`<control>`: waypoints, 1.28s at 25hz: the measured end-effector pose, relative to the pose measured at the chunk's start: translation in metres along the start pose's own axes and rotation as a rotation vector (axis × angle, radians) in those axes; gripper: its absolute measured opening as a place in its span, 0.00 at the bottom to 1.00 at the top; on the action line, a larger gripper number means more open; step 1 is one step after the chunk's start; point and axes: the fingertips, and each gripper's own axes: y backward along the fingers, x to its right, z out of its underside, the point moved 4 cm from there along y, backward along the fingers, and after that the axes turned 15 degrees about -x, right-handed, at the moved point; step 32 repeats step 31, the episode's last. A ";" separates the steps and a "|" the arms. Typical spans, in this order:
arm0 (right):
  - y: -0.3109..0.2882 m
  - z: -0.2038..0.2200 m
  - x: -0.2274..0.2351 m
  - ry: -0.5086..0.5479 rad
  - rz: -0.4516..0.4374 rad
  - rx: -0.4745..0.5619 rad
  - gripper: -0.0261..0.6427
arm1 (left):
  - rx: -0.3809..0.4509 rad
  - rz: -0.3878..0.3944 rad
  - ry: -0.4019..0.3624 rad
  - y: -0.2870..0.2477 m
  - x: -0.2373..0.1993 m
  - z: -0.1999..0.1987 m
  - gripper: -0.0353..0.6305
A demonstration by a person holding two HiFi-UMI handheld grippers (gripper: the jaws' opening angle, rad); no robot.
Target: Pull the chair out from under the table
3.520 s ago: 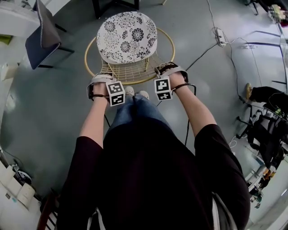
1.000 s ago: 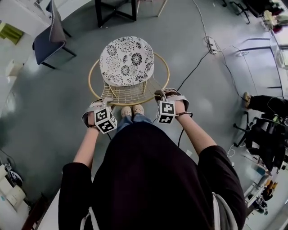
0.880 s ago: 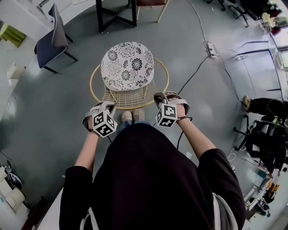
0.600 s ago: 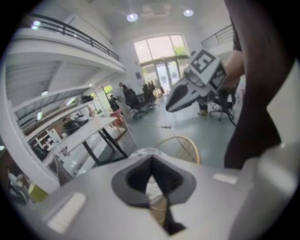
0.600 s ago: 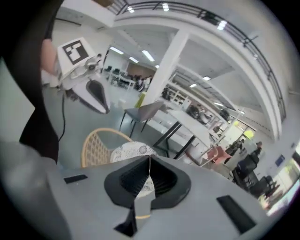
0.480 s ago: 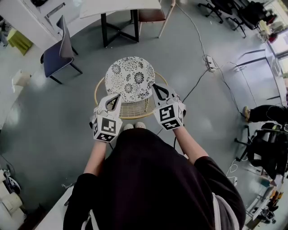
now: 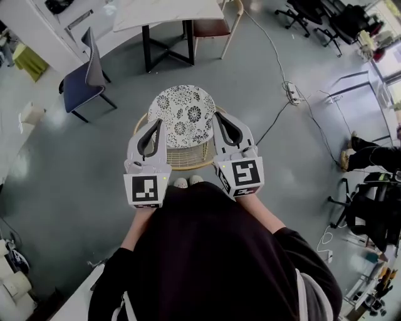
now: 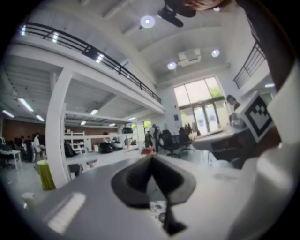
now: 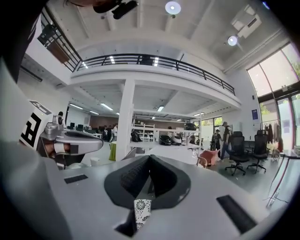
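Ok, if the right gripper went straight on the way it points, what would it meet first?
Probably nothing near: the right gripper points roughly level, passing above the chair; the way looks free, though depth beyond is unclear.

The left tool (image 7: 157,123) and the right tool (image 7: 217,116) both have smooth, matt, pale-grey plastic shells. Inside the jaws, the pads (image 9: 130,179) are black, ribbed and rubbery-looking. Just ahead of the tools, the chair (image 7: 185,157) has a frame that looks like pale cane with thin wire bars. Its cushion (image 7: 182,116) is cloth printed with black-and-white flowers. Below the tools, the floor (image 7: 62,188) is smooth grey with a dull sheen. Farther ahead of them, the desk (image 7: 164,11) has a smooth white top on black, metal-looking legs.
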 end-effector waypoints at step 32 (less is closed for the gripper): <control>-0.015 -0.009 -0.005 0.030 0.009 0.014 0.07 | -0.038 -0.003 -0.001 -0.016 -0.011 -0.001 0.06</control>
